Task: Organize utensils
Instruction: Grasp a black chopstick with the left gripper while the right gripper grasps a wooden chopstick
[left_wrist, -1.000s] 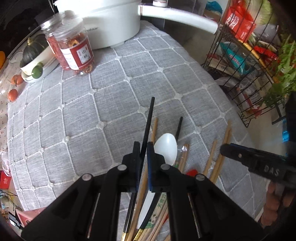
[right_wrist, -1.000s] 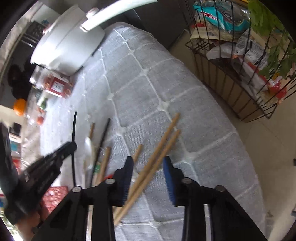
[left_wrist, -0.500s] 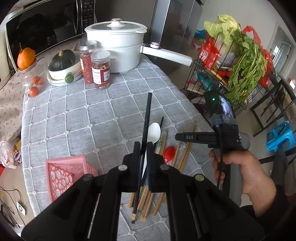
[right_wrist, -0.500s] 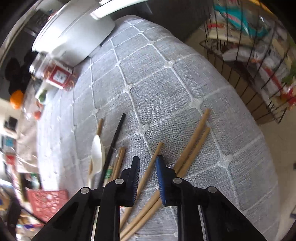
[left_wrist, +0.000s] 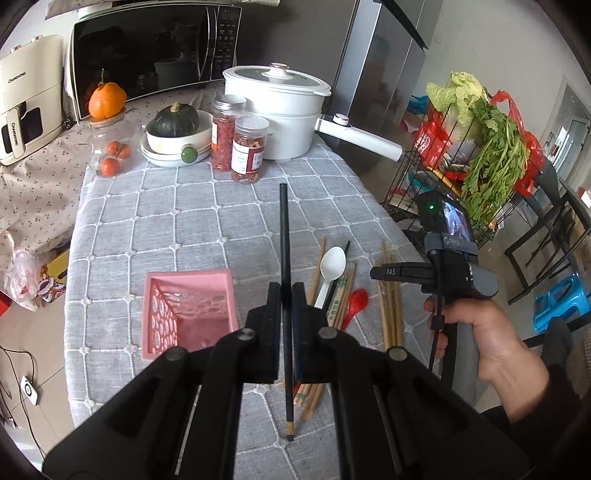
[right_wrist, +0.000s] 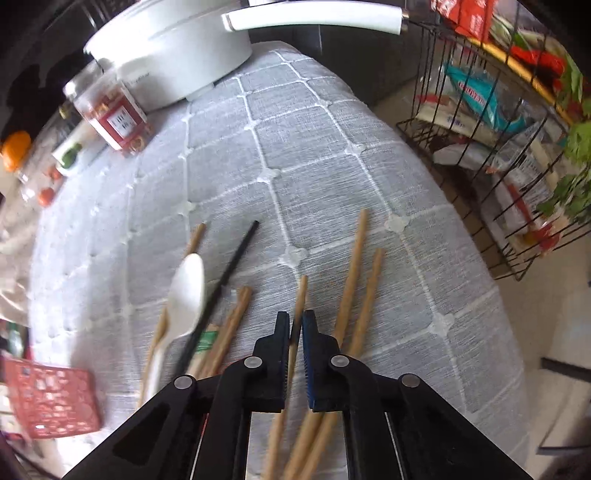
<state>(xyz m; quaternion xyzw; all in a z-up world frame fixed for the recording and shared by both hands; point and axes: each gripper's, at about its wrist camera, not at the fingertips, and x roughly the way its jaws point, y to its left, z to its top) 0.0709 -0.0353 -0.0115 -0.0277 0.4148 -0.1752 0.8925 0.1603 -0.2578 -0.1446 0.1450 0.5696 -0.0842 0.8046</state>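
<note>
The left tool (left_wrist: 286, 291) is clamped on 1 black chopstick (left_wrist: 283, 236), held up above the tabletop (left_wrist: 147, 221) with its long end pointing away toward the white pot (left_wrist: 277, 114) and its banded tip hanging back below the jaws. Just to the left of it, a pink basket (left_wrist: 188, 314) sits on the grey checked cloth.

The right tool (right_wrist: 293, 325) points steeply down over the pile of utensils, its jaws pressed together on 1 wooden chopstick (right_wrist: 301, 295) that runs up between them. In the left wrist view a person's hand (left_wrist: 480, 325) grips that tool's handle at the tabletop's right edge.

The rest of the utensils lie loose on the cloth, right of the basket: a white spoon (right_wrist: 184, 291), a second black chopstick (right_wrist: 229, 273) beside it, a red spoon (left_wrist: 356, 301), 2 more wooden chopsticks (right_wrist: 354, 266) lying side by side to the right, and a few others in paper sleeves. 2 jars (left_wrist: 251, 147) of red contents stand in front of the pot, well apart from the pile.
</note>
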